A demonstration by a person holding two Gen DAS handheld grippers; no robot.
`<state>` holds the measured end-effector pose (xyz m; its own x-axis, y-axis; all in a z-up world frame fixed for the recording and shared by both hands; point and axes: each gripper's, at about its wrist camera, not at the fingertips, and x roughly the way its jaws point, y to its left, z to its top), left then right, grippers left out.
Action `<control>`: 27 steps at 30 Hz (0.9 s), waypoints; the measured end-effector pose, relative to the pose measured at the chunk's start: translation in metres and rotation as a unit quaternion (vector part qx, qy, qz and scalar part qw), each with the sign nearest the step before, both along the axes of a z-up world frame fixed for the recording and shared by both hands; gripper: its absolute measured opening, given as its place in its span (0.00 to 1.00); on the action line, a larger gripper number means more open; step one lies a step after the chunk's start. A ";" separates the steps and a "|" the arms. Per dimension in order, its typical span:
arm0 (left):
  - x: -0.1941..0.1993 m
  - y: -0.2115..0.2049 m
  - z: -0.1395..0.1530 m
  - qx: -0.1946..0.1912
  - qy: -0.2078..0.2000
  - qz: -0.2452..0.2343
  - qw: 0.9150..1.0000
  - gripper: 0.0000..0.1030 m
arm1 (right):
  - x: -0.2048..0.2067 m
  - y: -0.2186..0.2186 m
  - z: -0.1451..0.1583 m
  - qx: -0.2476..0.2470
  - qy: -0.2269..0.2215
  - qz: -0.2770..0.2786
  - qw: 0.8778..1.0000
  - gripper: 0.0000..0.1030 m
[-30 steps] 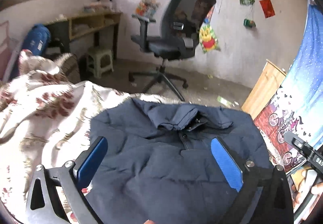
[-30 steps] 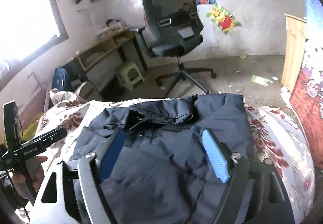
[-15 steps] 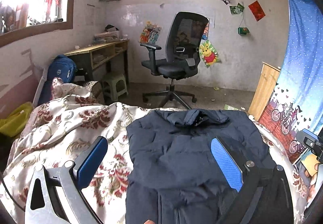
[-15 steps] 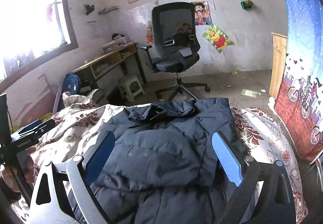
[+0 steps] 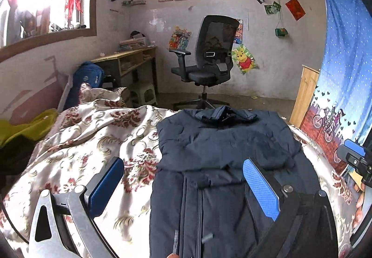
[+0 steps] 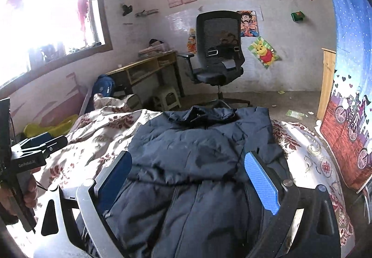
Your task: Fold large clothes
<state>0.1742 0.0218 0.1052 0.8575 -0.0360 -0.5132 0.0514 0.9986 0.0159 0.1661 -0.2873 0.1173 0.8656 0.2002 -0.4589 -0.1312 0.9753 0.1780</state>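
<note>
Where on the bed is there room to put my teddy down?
The flowery blanket left of the jacket is bare, between the jacket and the yellow cloth. A thin strip of blanket shows right of the jacket, by the curtain. The middle is crowded: the jacket fills it, with both open grippers over it.

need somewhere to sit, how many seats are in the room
2: a black mesh-back swivel office chair by the far wall, and a small pale green plastic stool under the wooden desk left of it. More may be hidden.
</note>
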 end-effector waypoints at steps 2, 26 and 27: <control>-0.016 -0.002 -0.002 0.004 -0.002 0.000 1.000 1.00 | -0.011 0.000 -0.003 -0.001 0.008 0.001 1.000 0.92; -0.094 -0.036 -0.094 0.057 0.063 -0.100 0.991 1.00 | -0.074 -0.018 -0.082 -0.086 0.119 -0.011 0.989 0.92; -0.094 -0.037 -0.098 0.061 0.069 -0.104 0.990 1.00 | -0.072 -0.017 -0.087 -0.090 0.125 -0.007 0.988 0.92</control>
